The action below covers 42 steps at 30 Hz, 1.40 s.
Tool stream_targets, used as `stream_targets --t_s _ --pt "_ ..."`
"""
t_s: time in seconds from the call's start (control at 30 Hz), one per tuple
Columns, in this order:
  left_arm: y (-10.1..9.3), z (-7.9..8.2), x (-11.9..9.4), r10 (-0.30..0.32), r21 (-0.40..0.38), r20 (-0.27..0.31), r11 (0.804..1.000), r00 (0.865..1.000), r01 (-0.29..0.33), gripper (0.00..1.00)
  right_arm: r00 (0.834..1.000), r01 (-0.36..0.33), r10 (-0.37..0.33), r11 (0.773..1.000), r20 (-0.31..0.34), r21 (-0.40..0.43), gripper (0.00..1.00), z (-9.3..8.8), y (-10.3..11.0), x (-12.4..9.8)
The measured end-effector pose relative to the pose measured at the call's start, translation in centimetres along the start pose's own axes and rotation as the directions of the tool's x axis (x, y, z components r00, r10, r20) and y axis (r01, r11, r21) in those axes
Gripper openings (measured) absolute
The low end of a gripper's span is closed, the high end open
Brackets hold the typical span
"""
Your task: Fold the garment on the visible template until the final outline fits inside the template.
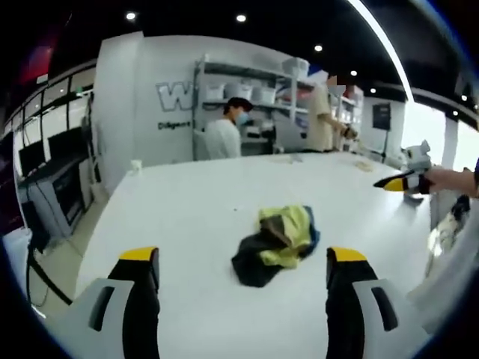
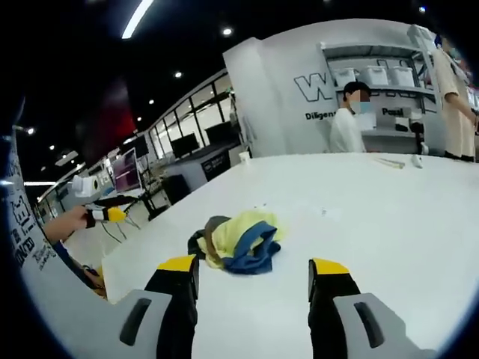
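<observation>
Clothes point(image 1: 275, 243) lie bunched in a heap on the white table point(image 1: 187, 202), middle of the frame. Left gripper point(image 1: 243, 280) and right gripper point(image 2: 253, 288) both wait wide open, holding nothing. Folding looks not started; next, I think, grab and spread it flat.
</observation>
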State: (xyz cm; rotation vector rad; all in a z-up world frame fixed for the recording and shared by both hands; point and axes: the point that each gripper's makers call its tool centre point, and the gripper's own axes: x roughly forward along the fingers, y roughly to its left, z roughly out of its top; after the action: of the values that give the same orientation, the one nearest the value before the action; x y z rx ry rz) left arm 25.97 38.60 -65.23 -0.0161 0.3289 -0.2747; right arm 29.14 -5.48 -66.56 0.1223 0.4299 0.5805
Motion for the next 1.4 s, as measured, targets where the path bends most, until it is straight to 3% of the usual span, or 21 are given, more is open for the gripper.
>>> stream_targets --t_s 0.1,0.2,0.23,0.33,0.53,0.63,0.67,0.77,0.83,0.97,1.2,1.4 --pt "0.0 0.2 0.3 0.001 0.001 0.002 1.0 1.0 -0.001 0.87 1.0 0.003 -0.003 1.0 0.006 -0.003 0.45 0.4 0.1 0.0" --pt "0.3 0.2 0.4 0.005 0.003 0.003 1.0 1.0 -0.005 0.85 1.0 0.003 -0.003 1.0 0.008 -0.006 0.29 0.5 0.1 0.1" --pt "2.4 -0.8 0.9 0.0 -0.027 0.001 1.0 1.0 0.0 0.85 1.0 0.004 -0.004 1.0 0.01 -0.006 0.26 0.4 0.0 0.2" --pt "5.3 -2.0 1.5 0.004 -0.025 -0.001 1.0 1.0 -0.004 0.86 1.0 0.003 -0.003 1.0 0.006 -0.007 0.32 0.3 0.1 0.3" --pt "7.2 -3.3 1.9 0.013 0.004 -0.011 1.0 1.0 -0.013 0.81 1.0 -0.006 0.006 1.0 0.006 0.004 0.31 0.5 0.4 0.6" --pt "5.8 -3.1 1.7 0.028 0.05 -0.017 0.998 0.999 -0.027 0.82 1.0 -0.008 0.008 1.0 -0.003 -0.018 0.31 0.7 0.3 1.0" --pt "4.1 -3.0 1.6 0.031 0.067 -0.024 0.997 0.999 -0.03 0.82 1.0 -0.009 0.009 1.0 -0.004 -0.028 0.31 1.0 0.5 1.1" --pt "1.0 -2.5 1.4 0.029 0.066 -0.027 0.997 0.999 -0.027 0.79 1.0 -0.01 0.011 1.0 0.003 -0.025 0.31 1.2 0.2 1.3" --pt "0.3 -2.2 1.3 0.026 0.057 -0.028 0.998 0.999 -0.024 0.76 1.0 -0.011 0.011 1.0 0.003 -0.024 0.31 1.2 0.1 1.4" --pt "-0.1 -2.1 1.9 0.004 0.026 -0.04 1.0 0.999 -0.003 0.68 1.0 -0.014 0.014 1.0 -0.001 -0.022 0.3 1.3 0.2 1.4" --pt "1.9 -2.1 5.3 -0.042 0.005 -0.068 0.999 0.997 0.043 0.5 1.0 0.013 -0.013 1.0 -0.021 0.005 0.28 1.1 -1.8 1.4" --pt "0.2 -0.2 7.2 -0.061 0.027 -0.058 0.998 0.996 0.062 0.31 1.0 0.018 -0.018 1.0 -0.006 0.01 0.25 2.1 -2.8 2.4"
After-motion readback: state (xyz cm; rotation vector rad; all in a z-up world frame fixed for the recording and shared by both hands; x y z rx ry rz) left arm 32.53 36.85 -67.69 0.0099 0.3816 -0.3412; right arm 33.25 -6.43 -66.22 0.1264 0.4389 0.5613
